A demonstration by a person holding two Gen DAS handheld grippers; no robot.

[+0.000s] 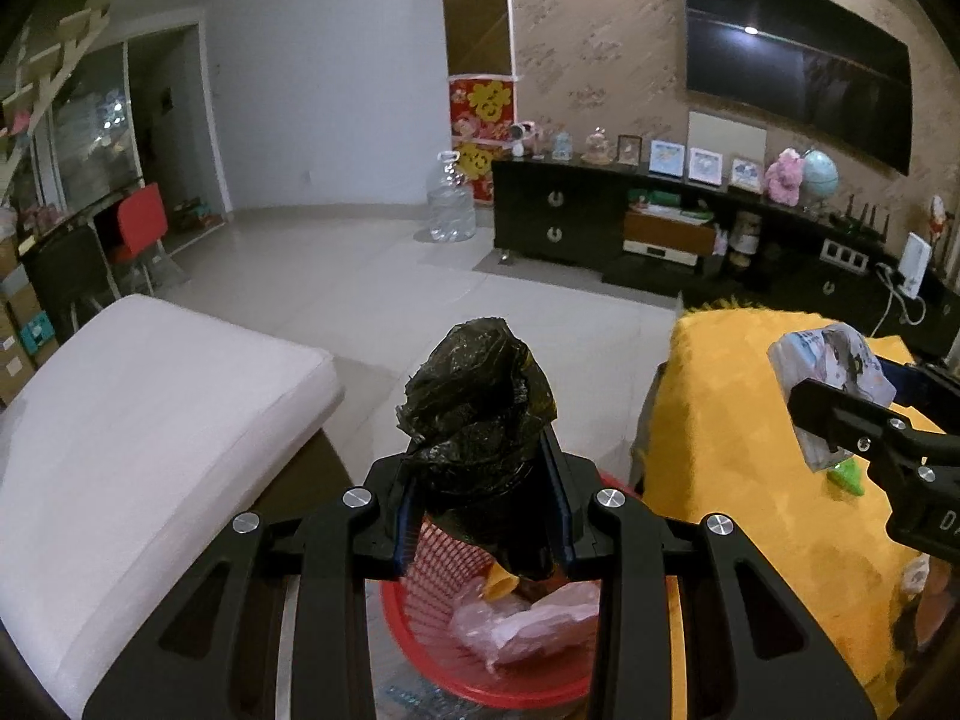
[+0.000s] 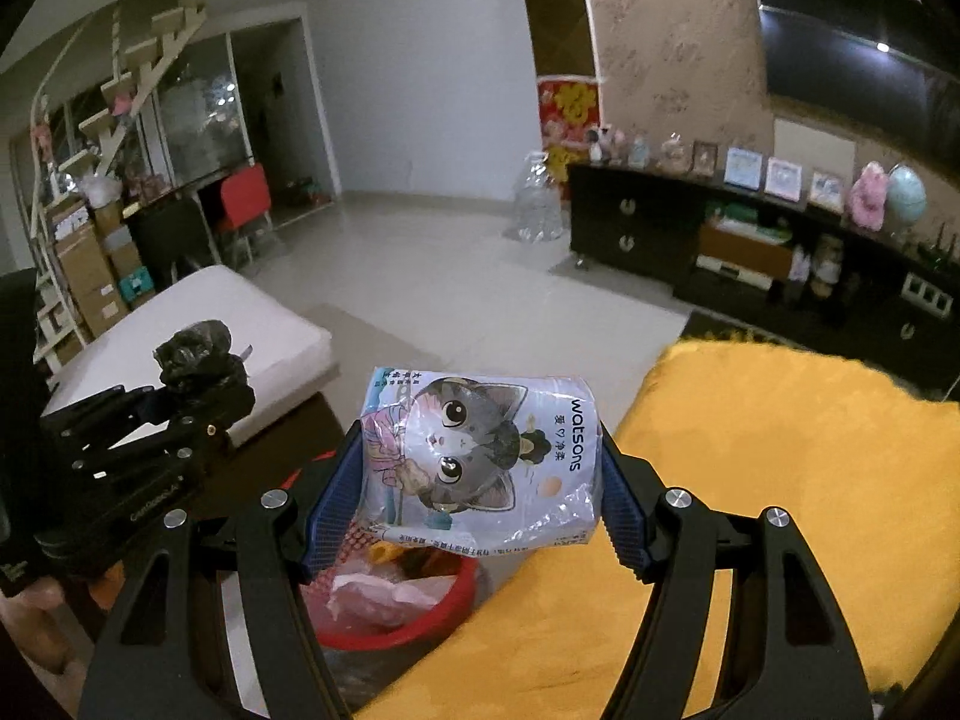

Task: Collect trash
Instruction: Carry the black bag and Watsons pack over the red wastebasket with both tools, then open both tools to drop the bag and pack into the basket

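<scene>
Trash is clamped in both claws. Low in the centre of the left wrist view, the left gripper (image 1: 480, 510) has its jaws drawn fairly close together on a crumpled black plastic bag (image 1: 480, 402); the blue pads press its lower part from both sides, and the bag bulges up above the fingertips. Directly below it, at the bottom centre of the frame, sits a red basket (image 1: 516, 690) holding pink plastic and other scraps.

Low in the centre of the right wrist view, the right gripper (image 2: 480, 480) stands wider, its blue pads clamped on the two ends of a pale tissue pack (image 2: 480, 456) printed with a cartoon cat and the word "watsons". The red basket (image 2: 414, 624) shows beneath the pack, a little to the lower left.

A yellow cloth (image 1: 768, 468) fills the lower right of both views, just beside the basket, and a white cushion (image 1: 138, 450) lies at the left. In the left wrist view the right gripper and its pack appear at the right edge over the yellow cloth.
</scene>
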